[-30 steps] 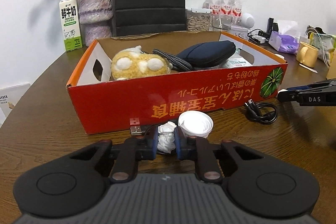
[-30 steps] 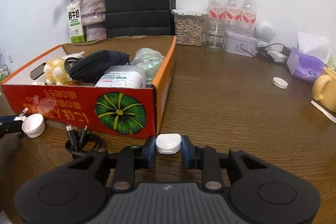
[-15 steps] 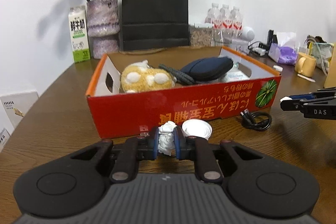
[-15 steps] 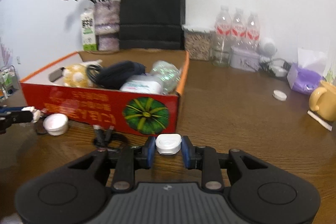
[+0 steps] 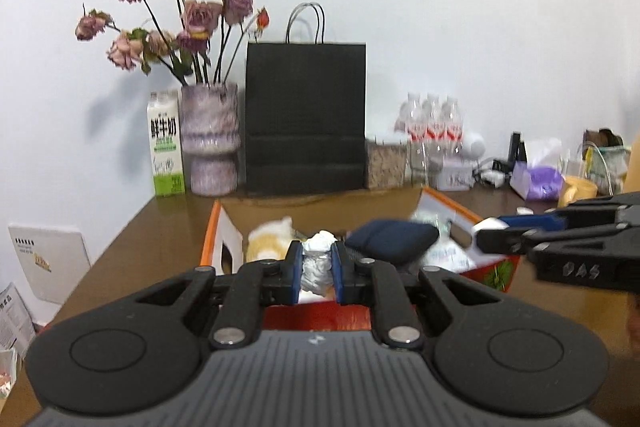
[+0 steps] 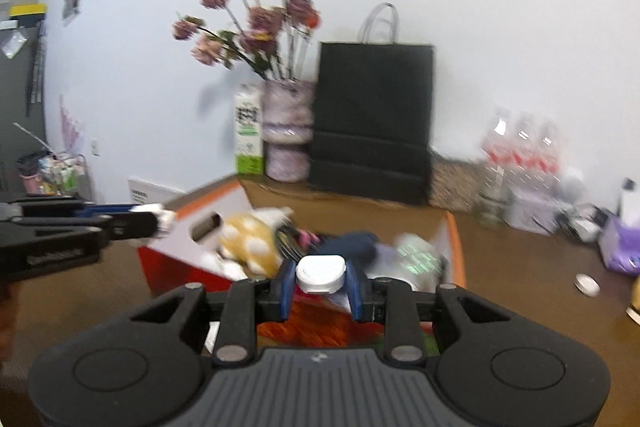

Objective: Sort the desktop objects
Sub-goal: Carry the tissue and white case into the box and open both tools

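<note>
The left gripper pinches a crumpled white paper wad just above the near wall of the red cardboard box. Inside lie a yellow plush toy and a dark blue pouch. The right gripper clamps a white, seemingly round-cornered case over the box's near edge.
</note>
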Action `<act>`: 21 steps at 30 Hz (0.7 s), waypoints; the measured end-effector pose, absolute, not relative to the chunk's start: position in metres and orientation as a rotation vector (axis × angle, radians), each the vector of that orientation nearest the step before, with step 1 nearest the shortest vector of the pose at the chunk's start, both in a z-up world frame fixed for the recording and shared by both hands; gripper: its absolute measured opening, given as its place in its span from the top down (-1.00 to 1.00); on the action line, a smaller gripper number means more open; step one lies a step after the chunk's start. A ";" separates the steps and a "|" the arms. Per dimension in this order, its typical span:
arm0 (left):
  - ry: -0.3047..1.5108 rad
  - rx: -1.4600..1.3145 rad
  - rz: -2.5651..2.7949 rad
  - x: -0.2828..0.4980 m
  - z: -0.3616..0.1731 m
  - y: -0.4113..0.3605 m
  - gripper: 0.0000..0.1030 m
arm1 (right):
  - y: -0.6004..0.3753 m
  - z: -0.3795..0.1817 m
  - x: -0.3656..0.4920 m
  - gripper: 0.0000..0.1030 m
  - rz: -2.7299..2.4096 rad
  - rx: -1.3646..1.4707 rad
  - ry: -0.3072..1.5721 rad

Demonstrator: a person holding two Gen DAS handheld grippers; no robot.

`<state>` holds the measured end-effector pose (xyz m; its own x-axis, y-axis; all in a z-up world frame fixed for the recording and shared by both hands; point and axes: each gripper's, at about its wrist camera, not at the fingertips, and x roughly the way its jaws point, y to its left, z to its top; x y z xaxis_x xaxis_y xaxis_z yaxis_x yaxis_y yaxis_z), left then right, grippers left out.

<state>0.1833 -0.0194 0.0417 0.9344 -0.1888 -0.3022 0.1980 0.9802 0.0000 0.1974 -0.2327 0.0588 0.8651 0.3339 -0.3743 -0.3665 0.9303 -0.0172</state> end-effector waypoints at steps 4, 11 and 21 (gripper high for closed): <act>0.288 0.025 -0.188 0.199 0.047 -0.020 0.70 | -0.206 0.065 0.216 0.50 0.403 -0.091 0.375; 0.310 0.035 -0.162 0.241 0.040 -0.018 0.70 | -0.175 0.055 0.260 0.50 0.408 -0.114 0.418; 0.388 0.025 -0.167 0.262 0.006 -0.010 0.70 | -0.179 0.016 0.286 0.50 0.433 -0.056 0.491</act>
